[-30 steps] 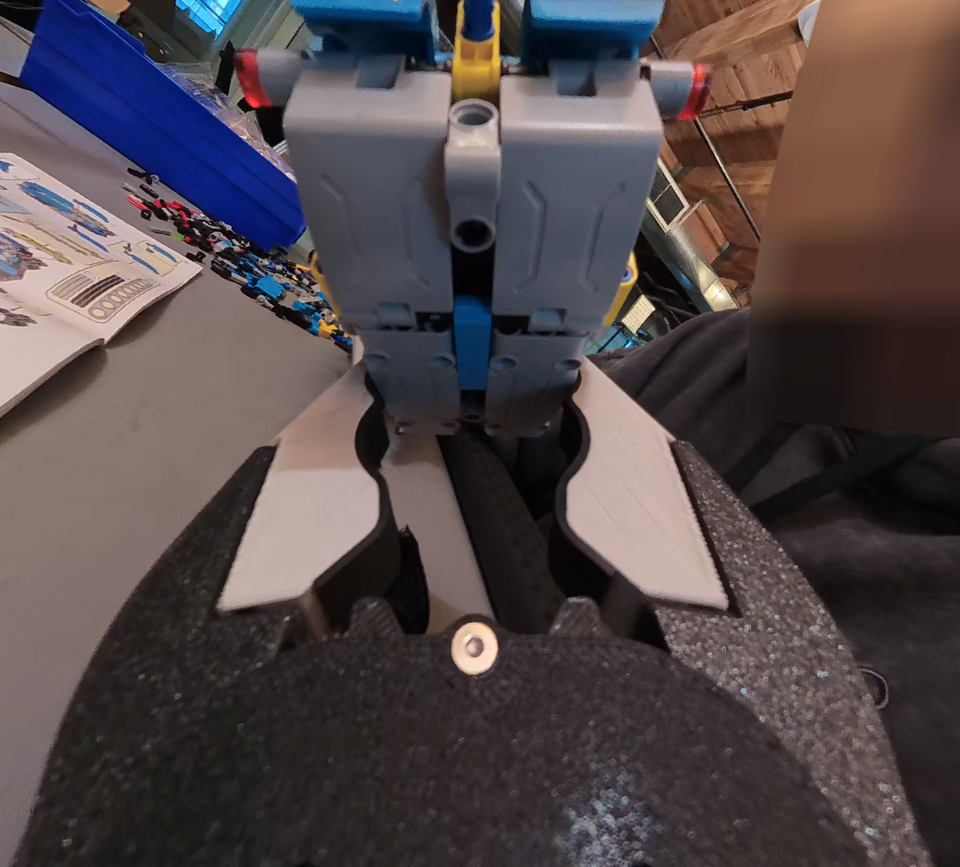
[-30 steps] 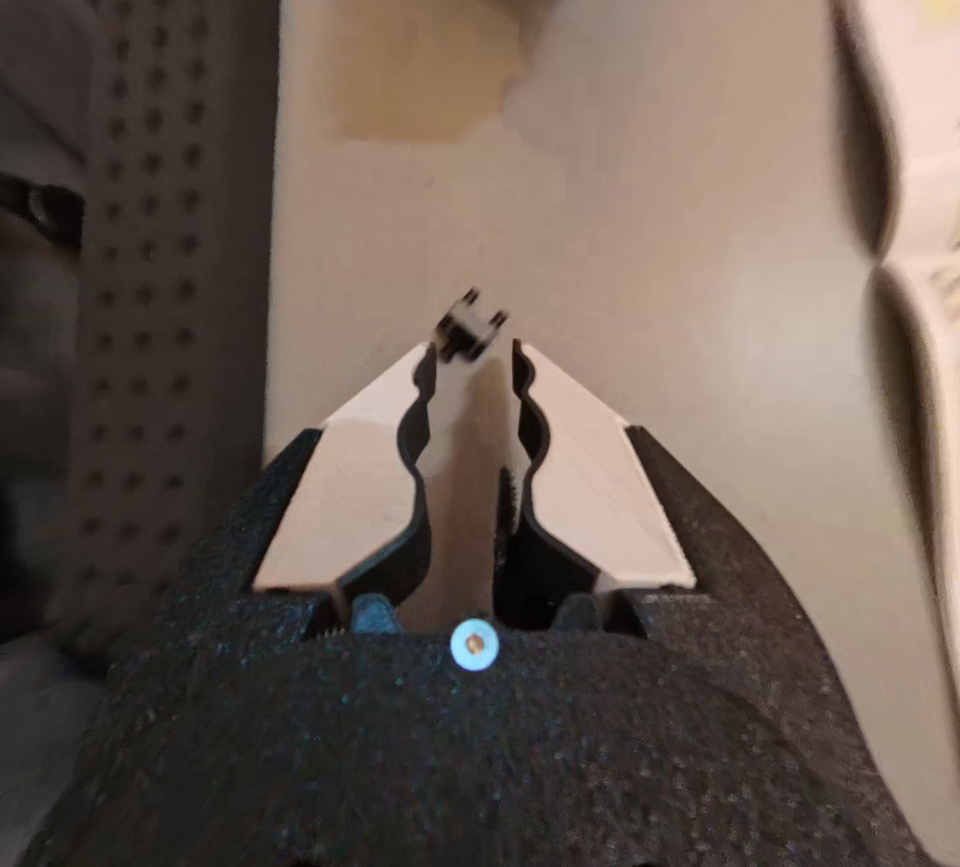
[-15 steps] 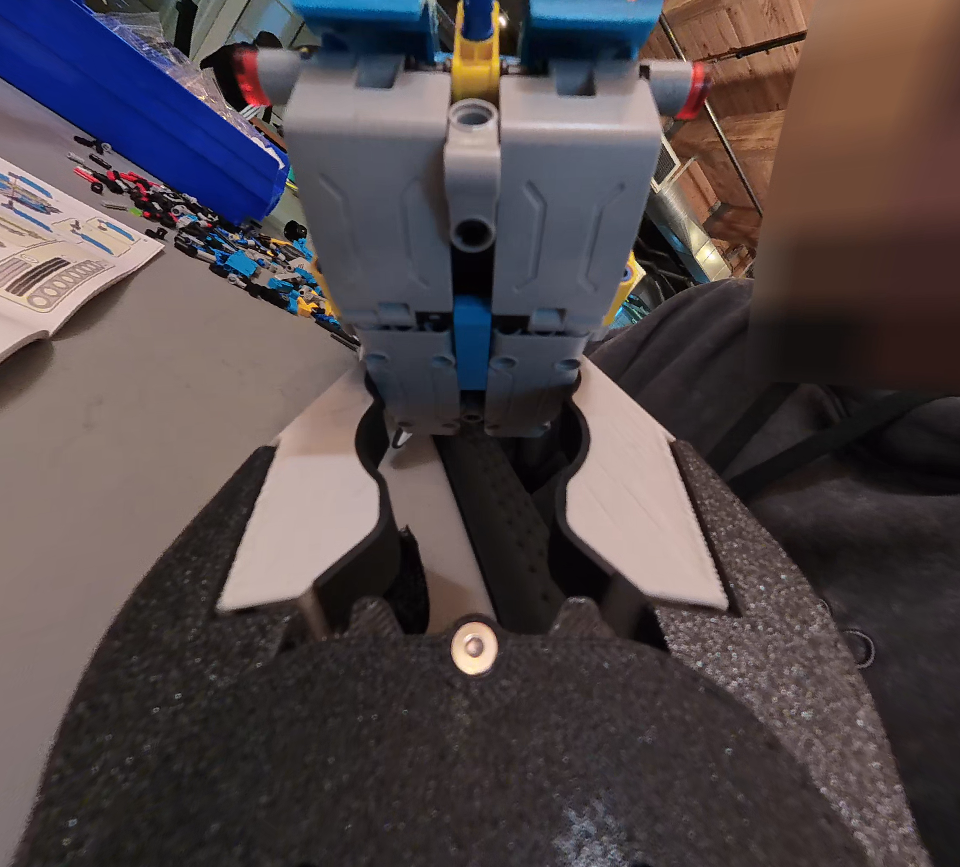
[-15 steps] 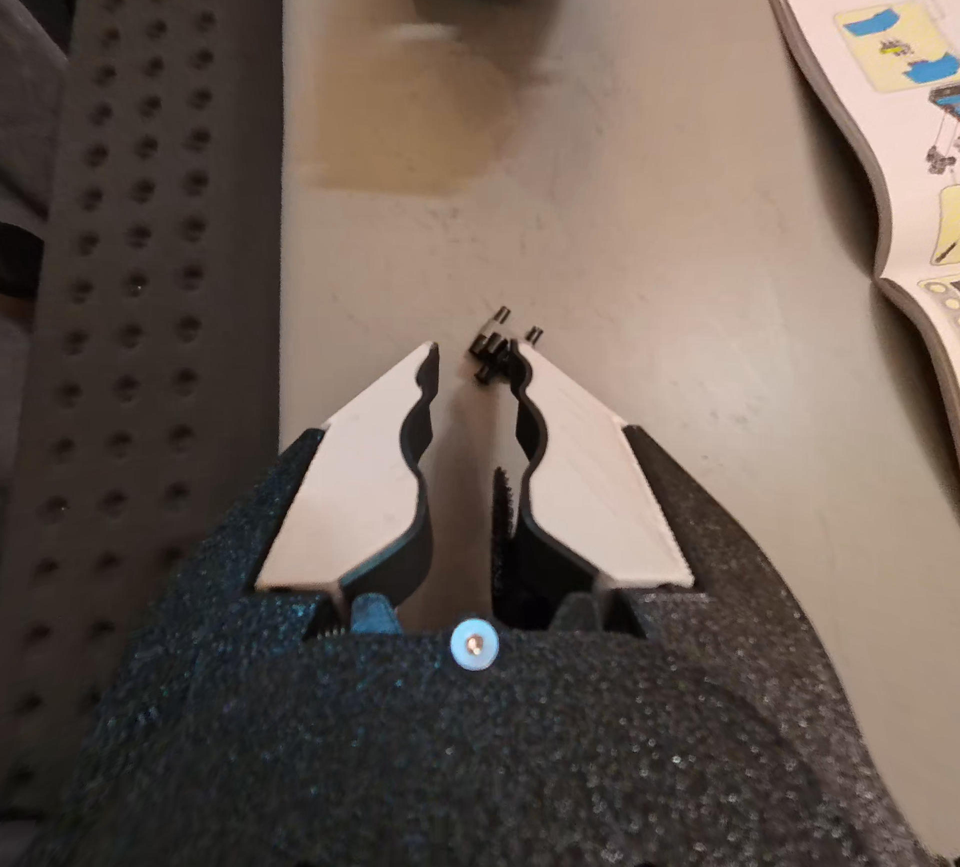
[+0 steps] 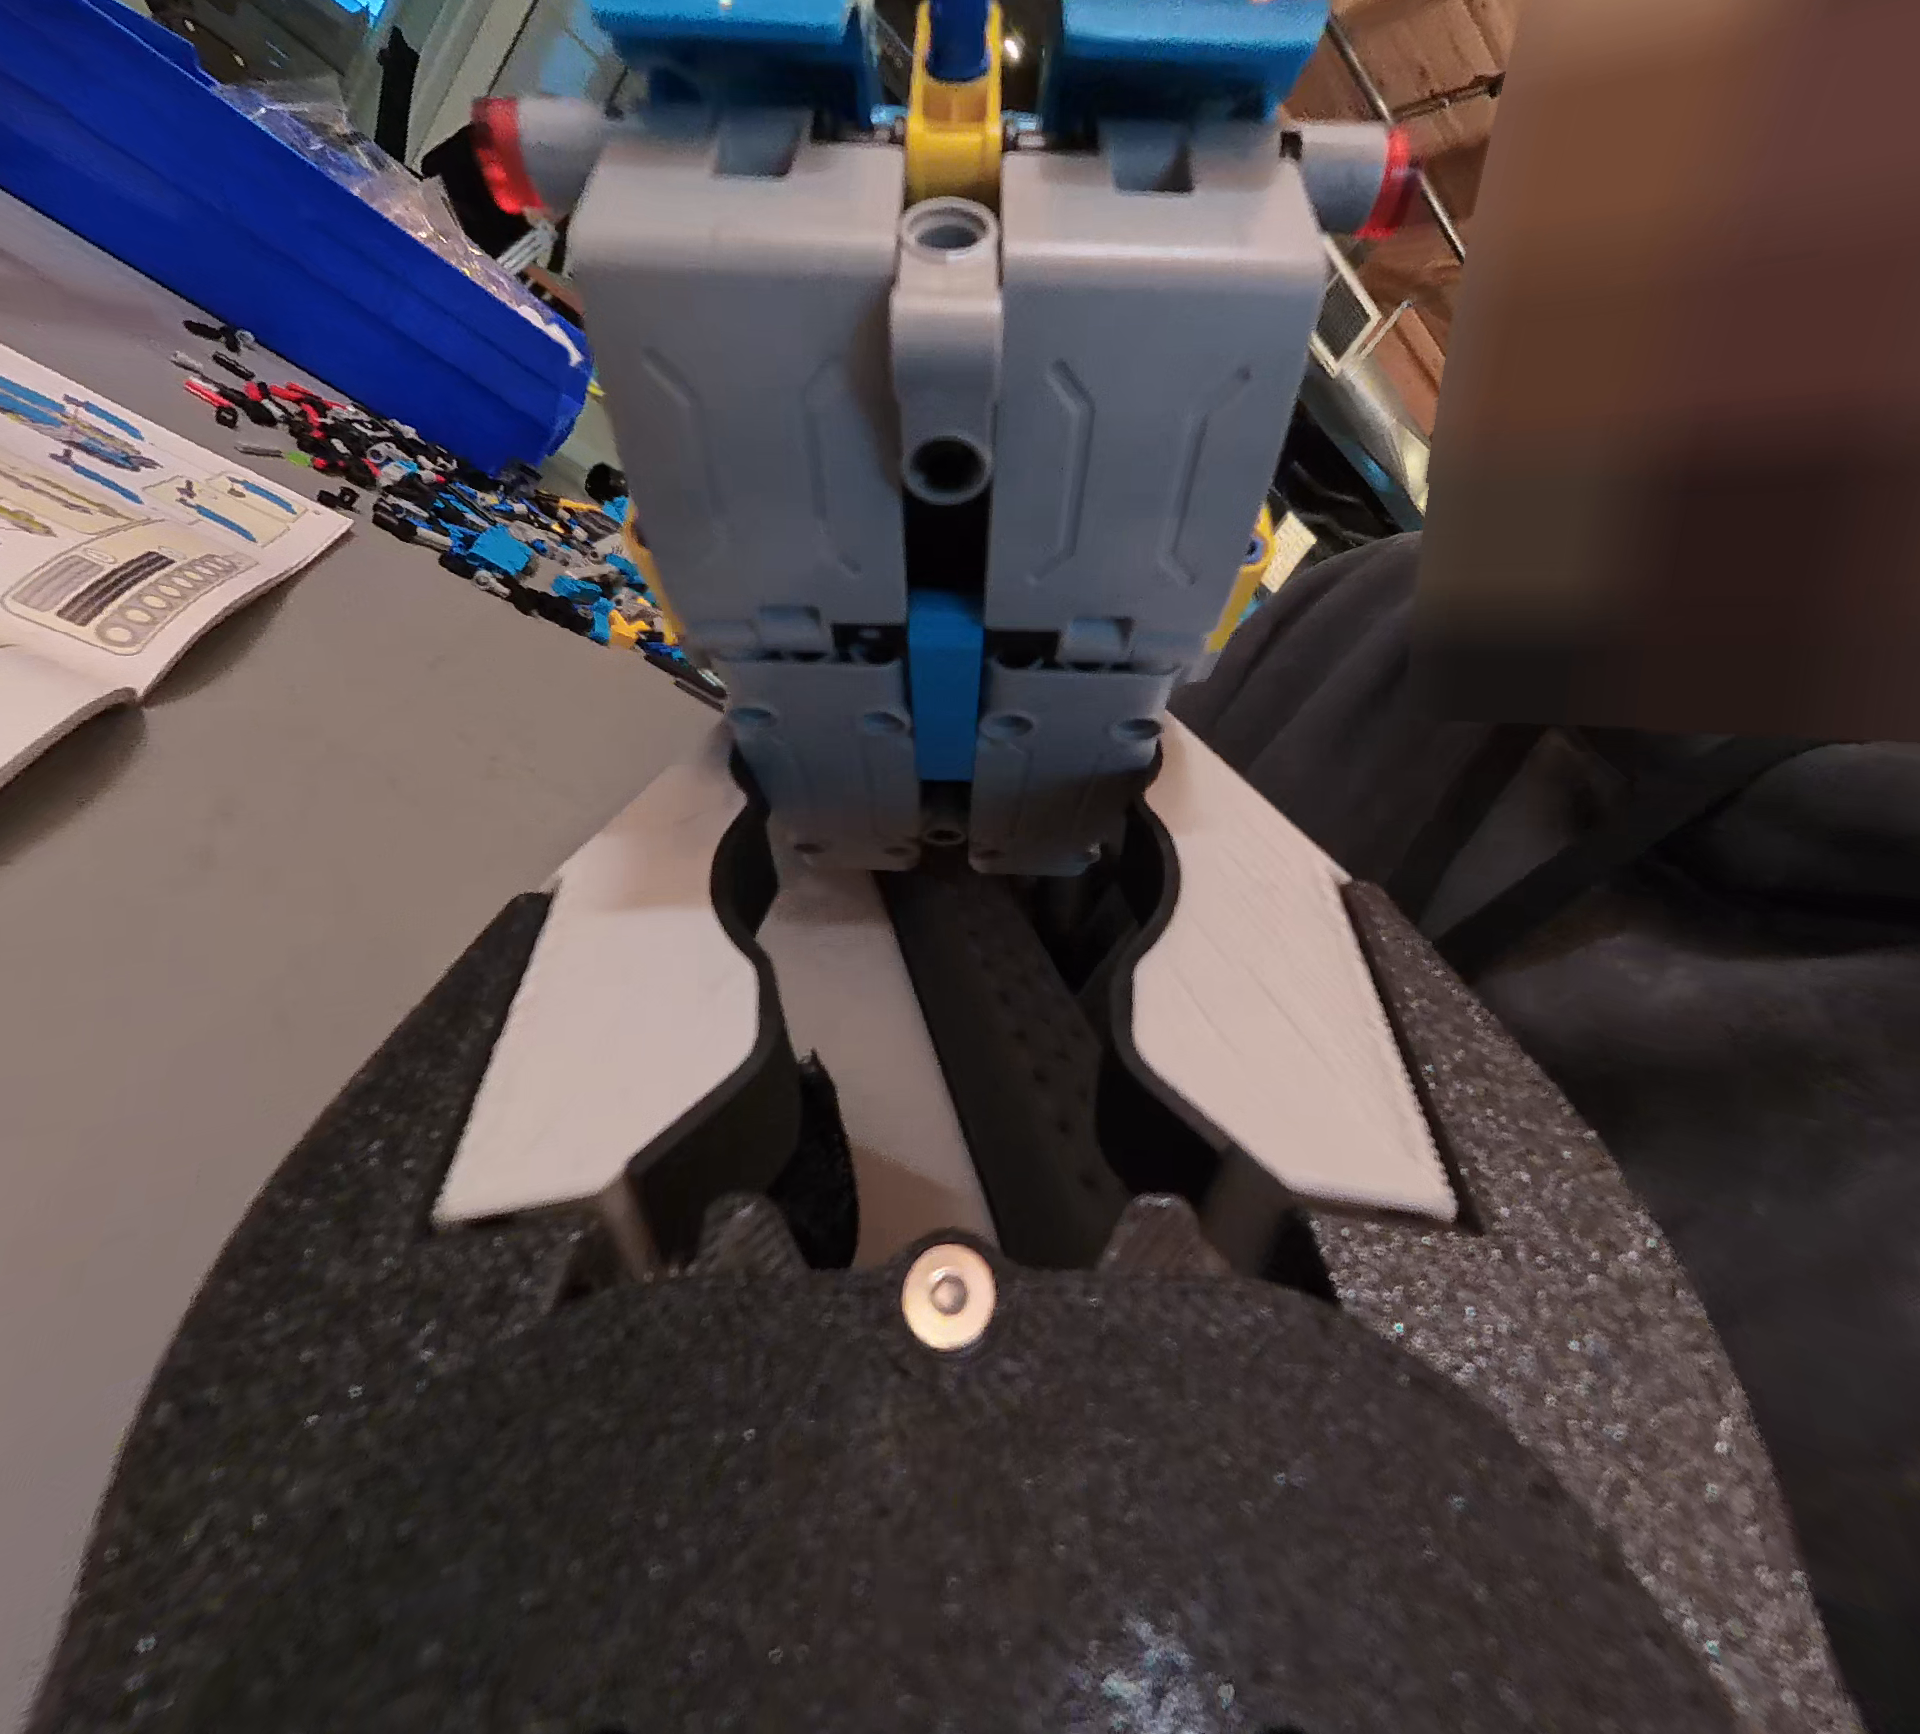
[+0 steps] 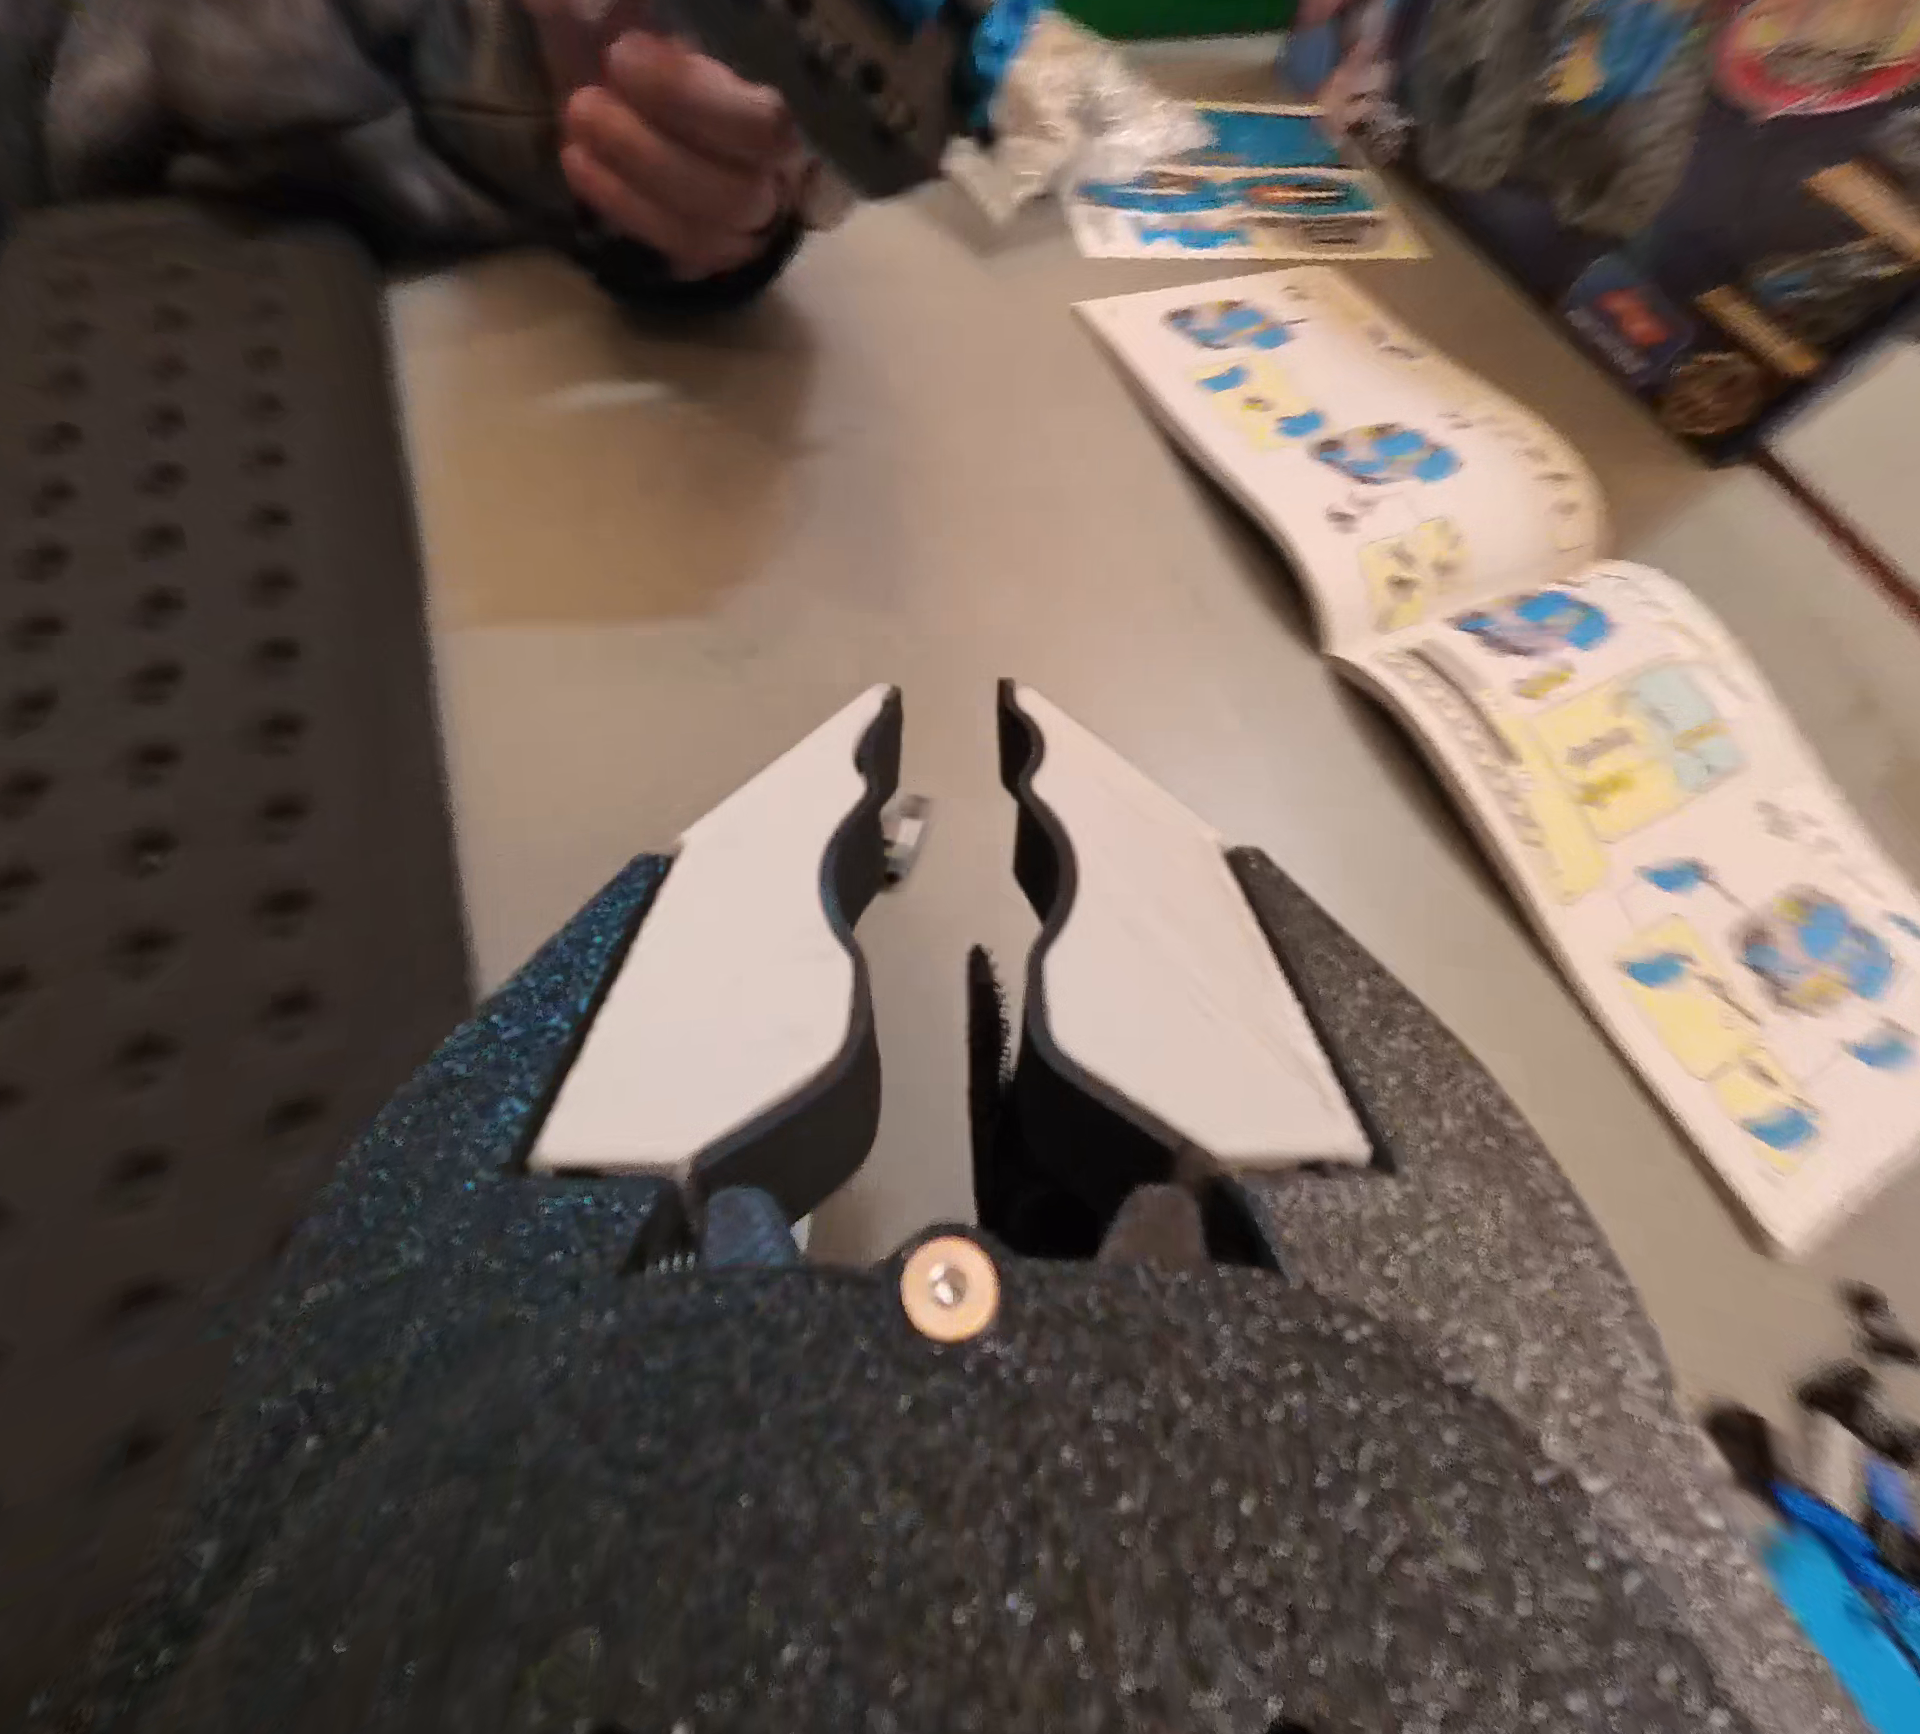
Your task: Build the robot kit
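I see the grey table [image 6: 1039, 541] carrying an open instruction booklet [image 6: 1455, 645] toward its right edge, and loose small parts [image 5: 468, 521] beside a blue bin [image 5: 260, 230] at the far edge. My left gripper [image 5: 940, 811] is clamped on the base of a grey-and-blue brick model [image 5: 945, 385], held upright above the table's near edge. My right gripper [image 6: 948, 718] hovers over the table, fingers slightly parted, gripping nothing; a small pale piece [image 6: 906, 827] shows between them.

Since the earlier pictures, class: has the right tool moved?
Yes. The right tool has tipped up and away from the table; the open instruction booklet now lies right of it.
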The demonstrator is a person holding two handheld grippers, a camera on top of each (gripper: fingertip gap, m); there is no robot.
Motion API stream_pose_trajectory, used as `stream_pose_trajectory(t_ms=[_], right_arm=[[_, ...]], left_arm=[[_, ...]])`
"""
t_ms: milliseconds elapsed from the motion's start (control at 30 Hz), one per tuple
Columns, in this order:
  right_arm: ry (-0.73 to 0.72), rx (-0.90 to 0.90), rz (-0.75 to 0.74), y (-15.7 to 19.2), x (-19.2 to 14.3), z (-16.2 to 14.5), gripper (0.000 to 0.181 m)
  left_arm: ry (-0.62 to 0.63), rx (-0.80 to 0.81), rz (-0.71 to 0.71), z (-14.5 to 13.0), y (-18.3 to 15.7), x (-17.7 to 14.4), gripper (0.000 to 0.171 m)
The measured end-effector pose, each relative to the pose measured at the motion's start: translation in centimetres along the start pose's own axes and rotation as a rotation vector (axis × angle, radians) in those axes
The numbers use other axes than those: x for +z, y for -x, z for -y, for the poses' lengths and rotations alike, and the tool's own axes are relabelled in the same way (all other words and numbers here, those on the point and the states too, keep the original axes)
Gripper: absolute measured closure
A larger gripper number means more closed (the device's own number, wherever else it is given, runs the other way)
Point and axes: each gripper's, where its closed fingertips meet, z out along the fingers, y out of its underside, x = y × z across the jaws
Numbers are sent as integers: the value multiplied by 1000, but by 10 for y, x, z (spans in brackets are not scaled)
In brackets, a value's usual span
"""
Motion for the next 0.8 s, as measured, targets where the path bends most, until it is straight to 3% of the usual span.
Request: stream_pose_trajectory(t_ms=[167,333,400,567,800], right_arm=[[75,68,-248,-52,-16,-23,177],[182,277,-160,-56,-14,-48,176],[161,288,-133,-55,-14,-46,181],[158,294,-108,-59,-14,-48,174],[204,301,-50,-52,-6,-58,173]], left_arm=[[-28,-33,-2,4,5,-3,106],[-2,-27,11,-1,8,0,106],[15,1,28,-5,10,4,106],[67,59,48,-14,11,13,106],[52,37,30,-11,11,13,107]])
